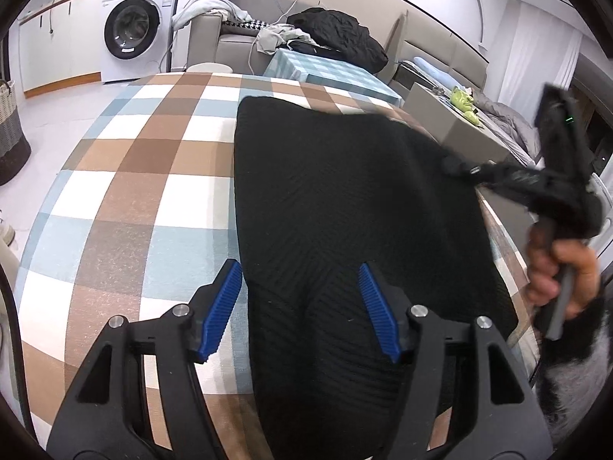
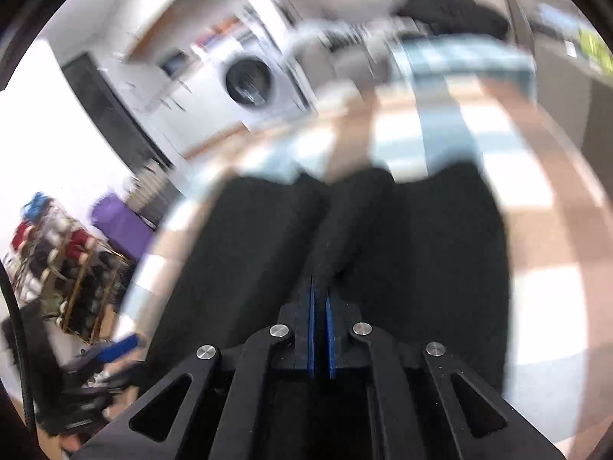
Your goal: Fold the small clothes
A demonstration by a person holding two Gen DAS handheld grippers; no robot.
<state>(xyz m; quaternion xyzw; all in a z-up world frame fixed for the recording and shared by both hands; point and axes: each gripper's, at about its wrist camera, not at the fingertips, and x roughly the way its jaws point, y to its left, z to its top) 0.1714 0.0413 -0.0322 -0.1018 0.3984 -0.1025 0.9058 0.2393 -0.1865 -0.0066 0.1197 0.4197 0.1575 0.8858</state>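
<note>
My right gripper [image 2: 321, 306] is clamped on a raised fold of the black knit garment [image 1: 345, 199], which lies flat on the checked tablecloth [image 1: 153, 161]. My left gripper [image 1: 302, 306] gapes empty over its near hem. With nothing pinning that hem, I judge the pull could drag the whole piece askew.

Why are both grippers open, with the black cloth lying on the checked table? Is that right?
Not quite. Only the left gripper is open, above the black cloth on the checked table. The right gripper is shut, pinching a fold of the cloth, as the right wrist view shows.
</note>
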